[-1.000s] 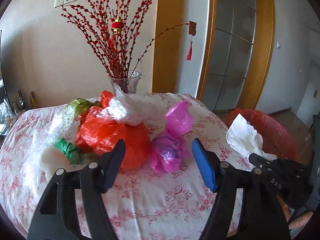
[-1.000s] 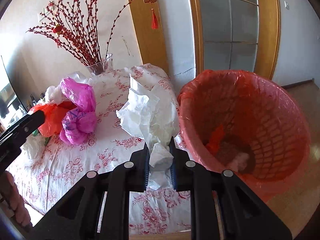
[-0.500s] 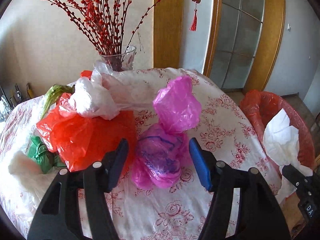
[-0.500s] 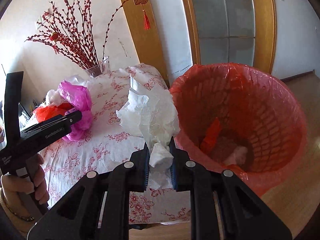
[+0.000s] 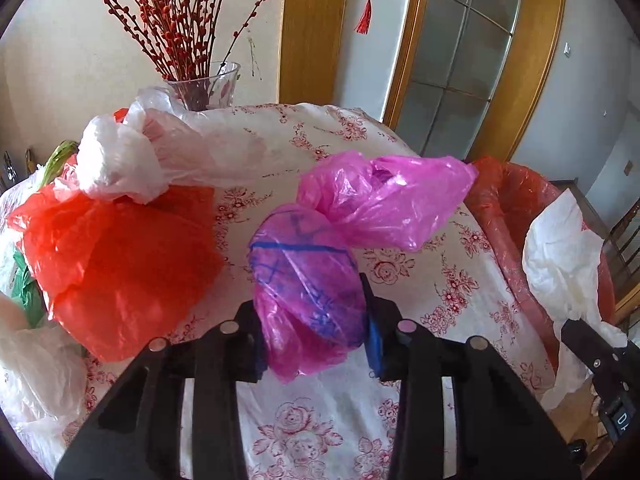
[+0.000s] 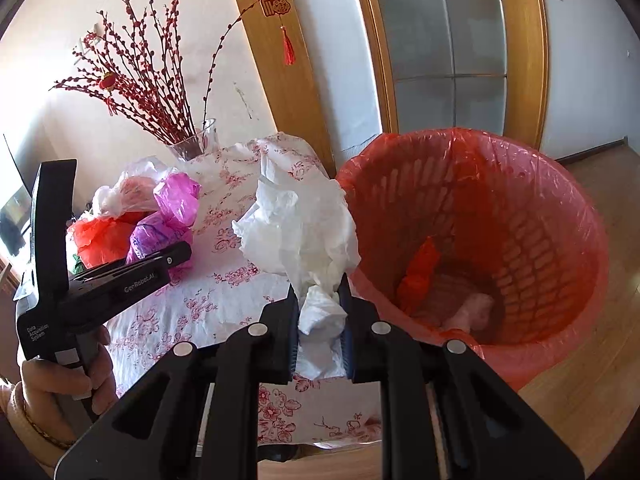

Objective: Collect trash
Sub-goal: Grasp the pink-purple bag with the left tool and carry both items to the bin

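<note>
The left tool (image 5: pixel 316 332) has the pink bag (image 5: pixel 308 284) between its two fingers. Its jaws have just been closing, and now both pads press on the sides of the bag. The bag sits on the table (image 5: pixel 420 280), which has a white cloth with red flowers. The bag's loose top flops to the right.

Just left of the pink bag lies a red bag (image 5: pixel 120 264). A white bag (image 5: pixel 120 160) rests on top of it. A glass vase (image 5: pixel 208 84) with red twigs stands at the back of the table.

The right tool (image 6: pixel 320 320) is pressed together on a white tissue (image 6: pixel 300 232). The tissue sticks up above the edge of the table, just beside the bin (image 6: pixel 540 248). The bin has a red liner and stands on the floor next to the table. A little trash lies at the bottom.

A hand (image 6: pixel 68 376) holds the left tool's handle.
</note>
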{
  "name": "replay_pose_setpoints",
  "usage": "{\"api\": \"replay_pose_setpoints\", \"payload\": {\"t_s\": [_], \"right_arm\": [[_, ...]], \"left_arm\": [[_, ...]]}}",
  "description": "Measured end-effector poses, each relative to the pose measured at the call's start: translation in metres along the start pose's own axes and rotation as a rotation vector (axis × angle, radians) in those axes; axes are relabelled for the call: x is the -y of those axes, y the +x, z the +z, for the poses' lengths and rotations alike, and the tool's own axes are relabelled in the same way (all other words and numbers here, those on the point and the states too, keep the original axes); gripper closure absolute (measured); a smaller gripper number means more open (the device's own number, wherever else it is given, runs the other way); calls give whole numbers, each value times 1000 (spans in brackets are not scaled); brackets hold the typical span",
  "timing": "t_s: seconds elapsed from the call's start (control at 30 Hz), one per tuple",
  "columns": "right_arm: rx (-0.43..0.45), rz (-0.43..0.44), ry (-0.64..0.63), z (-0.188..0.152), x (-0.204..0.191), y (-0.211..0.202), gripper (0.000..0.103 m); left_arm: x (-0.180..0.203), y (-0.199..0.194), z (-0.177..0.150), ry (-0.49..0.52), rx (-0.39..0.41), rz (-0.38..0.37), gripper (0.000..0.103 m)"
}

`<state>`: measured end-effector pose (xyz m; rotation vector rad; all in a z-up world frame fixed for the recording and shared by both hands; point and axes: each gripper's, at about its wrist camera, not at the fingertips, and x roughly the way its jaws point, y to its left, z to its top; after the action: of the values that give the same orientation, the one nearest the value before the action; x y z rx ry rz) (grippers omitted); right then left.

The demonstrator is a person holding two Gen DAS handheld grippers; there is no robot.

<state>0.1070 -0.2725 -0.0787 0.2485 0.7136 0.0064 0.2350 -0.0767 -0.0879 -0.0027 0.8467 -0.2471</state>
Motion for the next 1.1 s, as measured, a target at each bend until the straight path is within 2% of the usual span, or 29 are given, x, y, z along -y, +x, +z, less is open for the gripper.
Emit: {"api": "replay_pose_setpoints", "payload": {"t_s": [0.3,0.47,0.8,1.1], "right_arm": [[47,-27,18,6,13,-14,85],[91,-81,22,10,23,-25,85],[147,-155,78,19,55,-44,85],[158,-193,144,25,87,-50,85]], "left_arm": [[6,-24,3,21,64,-26,67],[15,-38,4,39,86,-62,67],[58,-54,9,102,113,-155,67],[106,-46,8,168,84,-231,67]]}}
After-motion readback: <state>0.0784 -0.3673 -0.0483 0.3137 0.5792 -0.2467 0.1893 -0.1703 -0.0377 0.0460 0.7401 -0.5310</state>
